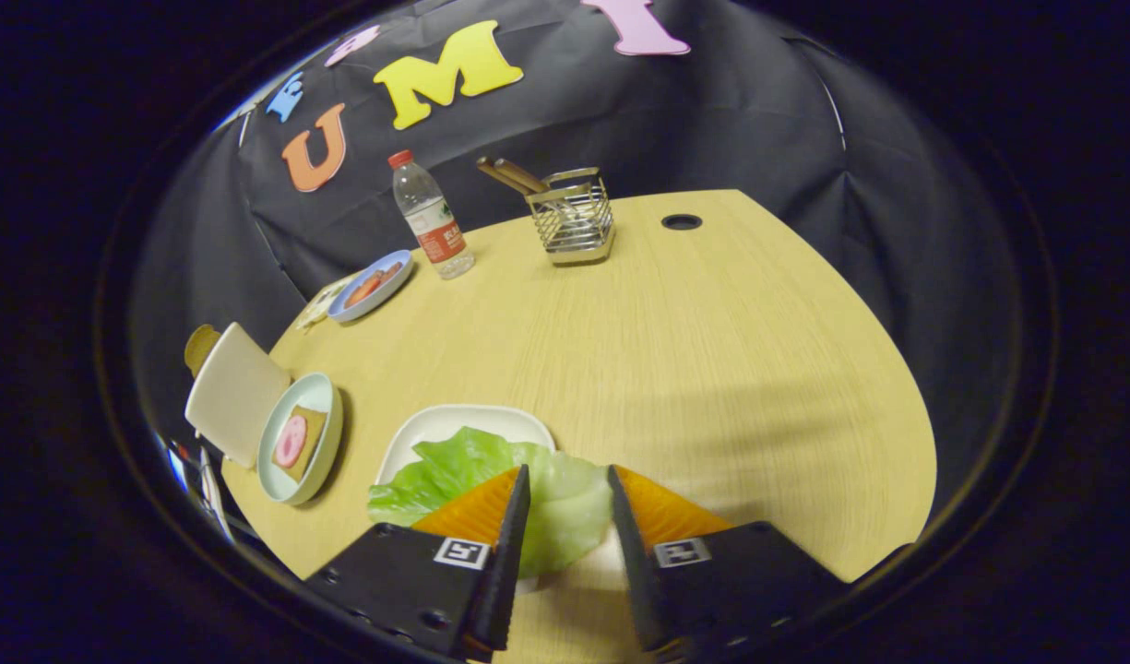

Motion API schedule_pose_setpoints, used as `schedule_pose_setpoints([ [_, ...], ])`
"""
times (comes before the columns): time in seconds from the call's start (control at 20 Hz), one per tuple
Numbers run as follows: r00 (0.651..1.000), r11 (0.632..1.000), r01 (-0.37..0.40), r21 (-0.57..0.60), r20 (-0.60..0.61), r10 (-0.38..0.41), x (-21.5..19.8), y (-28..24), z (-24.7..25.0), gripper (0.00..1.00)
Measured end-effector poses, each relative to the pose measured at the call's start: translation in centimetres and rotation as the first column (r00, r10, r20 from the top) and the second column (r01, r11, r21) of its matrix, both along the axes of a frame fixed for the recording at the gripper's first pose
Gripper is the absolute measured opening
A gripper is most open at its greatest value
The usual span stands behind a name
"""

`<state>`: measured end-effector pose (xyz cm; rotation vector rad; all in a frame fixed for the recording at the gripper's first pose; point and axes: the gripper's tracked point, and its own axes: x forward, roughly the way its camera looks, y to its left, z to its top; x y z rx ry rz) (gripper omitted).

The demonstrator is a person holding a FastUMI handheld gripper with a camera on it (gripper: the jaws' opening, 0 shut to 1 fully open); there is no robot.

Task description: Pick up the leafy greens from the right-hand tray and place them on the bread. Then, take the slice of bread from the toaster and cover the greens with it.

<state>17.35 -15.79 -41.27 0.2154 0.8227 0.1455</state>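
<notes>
Your lettuce leaf (491,480) lies on the white tray (426,426), hanging over the tray's near edge, right between your fingers. The gripper (567,493) has its jaws spread apart, one finger on each side of the leaf, so nothing is pinched yet. Looks like you're lined up for the grab: the leaf sits flat and floppy, so you probably want to close on the raised edge nearest you, not the flat middle.

The target is left of the tray: a pale green plate (320,461) carrying a bread slice (304,441) with a pink round slice, likely ham, on top. Just beyond that plate stands the white toaster (232,392) with a brown bread slice (198,346) poking out of its top. It's for the cover step later.

Farther back: a blue plate (373,284) with some food on it, a water bottle (431,221) with a red cap, a wire utensil holder (574,217) with wooden sticks in it, and a cable hole (682,221) in the wooden table (712,369).

The path from tray to green plate looks short and open. Watch the toaster when you swing left.
</notes>
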Motion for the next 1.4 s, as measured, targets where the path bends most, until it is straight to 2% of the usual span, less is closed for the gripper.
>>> schedule_pose_setpoints([
  [0.1,1.0,1.0,-0.003,-0.006,-0.005,0.003,-0.1,0.1,0.4,0.29],
  [0.15,1.0,1.0,0.002,-0.015,-0.005,-0.002,-0.1,0.0,0.5,0.29],
  [0.25,1.0,1.0,0.009,-0.006,-0.001,-0.009,0.0,-0.1,0.9,0.06],
  [0.3,1.0,1.0,0.009,0.005,0.0,-0.009,-0.4,0.1,1.6,0.01],
  [0.6,0.999,0.988,0.027,0.149,0.041,-0.033,-0.9,2.4,7.5,0.0],
  [0.85,0.995,0.983,0.017,0.183,0.091,-0.034,-2.2,6.0,13.4,0.0],
  [1.15,0.985,0.983,-0.07,0.169,0.165,0.042,-2.7,17.1,19.9,0.0],
  [1.4,0.98,0.971,-0.148,0.19,0.158,0.119,-2.9,28.5,20.0,0.0],
])
